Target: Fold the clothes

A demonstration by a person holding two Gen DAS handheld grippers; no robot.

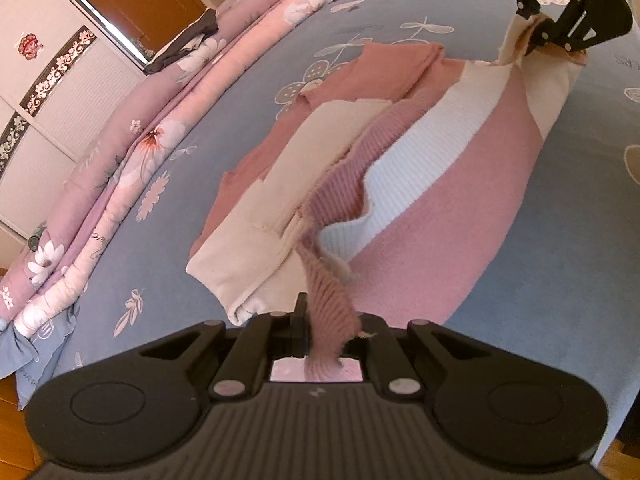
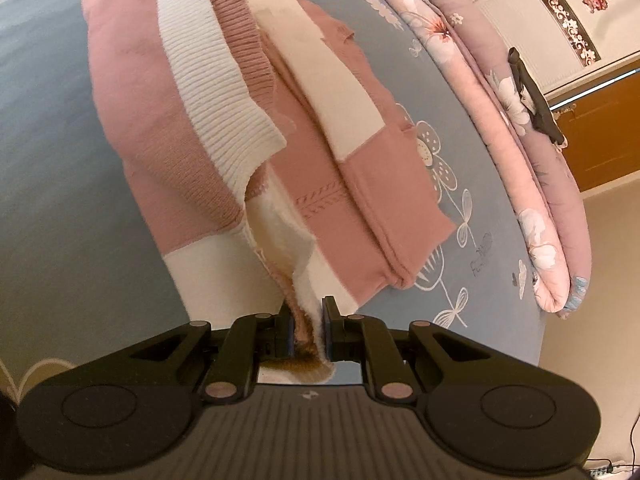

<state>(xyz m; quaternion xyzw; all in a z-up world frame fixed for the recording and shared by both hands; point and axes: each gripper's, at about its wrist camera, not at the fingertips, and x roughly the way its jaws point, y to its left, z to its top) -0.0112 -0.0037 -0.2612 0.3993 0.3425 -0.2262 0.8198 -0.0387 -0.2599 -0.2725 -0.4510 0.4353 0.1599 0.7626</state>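
Observation:
A pink and cream knit sweater [image 1: 440,184] lies partly folded on the blue bed. My left gripper [image 1: 326,332] is shut on its pink ribbed hem and lifts that edge. My right gripper [image 2: 308,330] is shut on a cream and pink edge of the same sweater [image 2: 208,112]. The right gripper also shows in the left wrist view [image 1: 540,36] at the far top right, pinching the sweater's other end. The edge between the two grippers is raised, the sleeves lie folded under it.
The blue floral bedsheet [image 1: 560,280] covers the bed. A rolled pink floral quilt [image 1: 132,152] lies along the far side, with a dark garment [image 1: 188,40] on it. A white wardrobe [image 1: 48,92] and brown door stand behind. The bed edge [image 2: 560,340] is near.

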